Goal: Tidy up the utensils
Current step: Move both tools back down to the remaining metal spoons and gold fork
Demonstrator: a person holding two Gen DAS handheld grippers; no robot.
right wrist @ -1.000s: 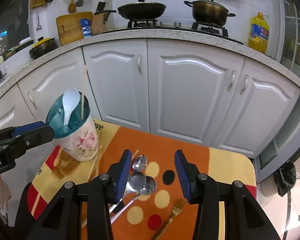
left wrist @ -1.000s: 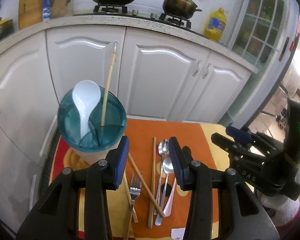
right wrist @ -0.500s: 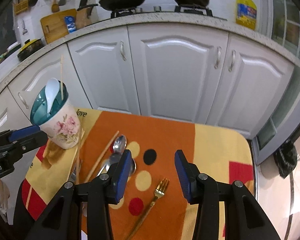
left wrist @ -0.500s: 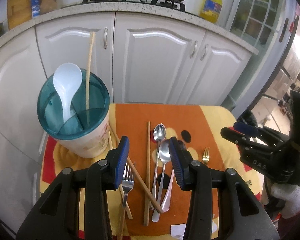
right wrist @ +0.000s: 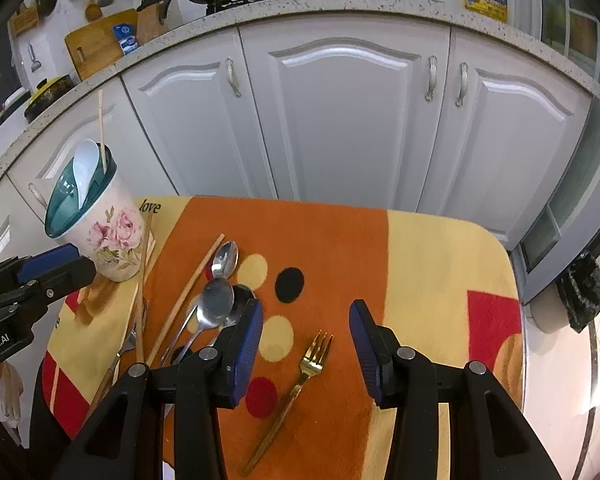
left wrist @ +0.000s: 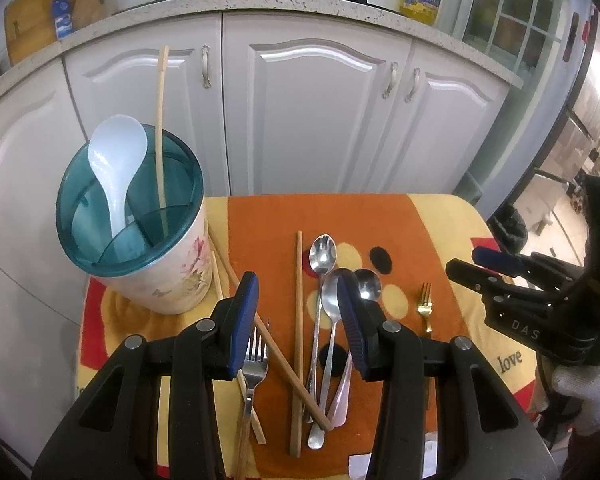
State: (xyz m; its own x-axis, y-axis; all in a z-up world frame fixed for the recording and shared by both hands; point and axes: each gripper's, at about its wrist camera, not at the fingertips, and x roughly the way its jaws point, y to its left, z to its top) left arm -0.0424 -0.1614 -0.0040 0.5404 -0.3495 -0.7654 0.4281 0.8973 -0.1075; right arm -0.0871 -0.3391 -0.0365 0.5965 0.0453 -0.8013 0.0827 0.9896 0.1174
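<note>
The gold fork [right wrist: 314, 364] lies alone on the cloth [right wrist: 420, 264], at about five o'clock from the black dot, tines toward the cabinets. It looks thin, stiff, light and slick, lying flat, so a pinch across the neck just below the tines would likely hold best; the smooth handle could slide or pivot.

The right gripper [right wrist: 306, 342] hangs released over it, jaws apart and empty, tines between them in its view.

At nine o'clock from the fork lies the pile: spoons [left wrist: 328, 304], a silver fork [left wrist: 254, 364] and crossed chopsticks [left wrist: 298, 336]. These are equally hard and slippery, and overlapping, so lifting one may drag another.

The left gripper [left wrist: 296, 324] is also unclenched and empty above that pile.

The holder [left wrist: 140, 240] stands at ten o'clock from the pile, holding a white spoon [left wrist: 116, 164] and one chopstick [left wrist: 161, 128].
</note>
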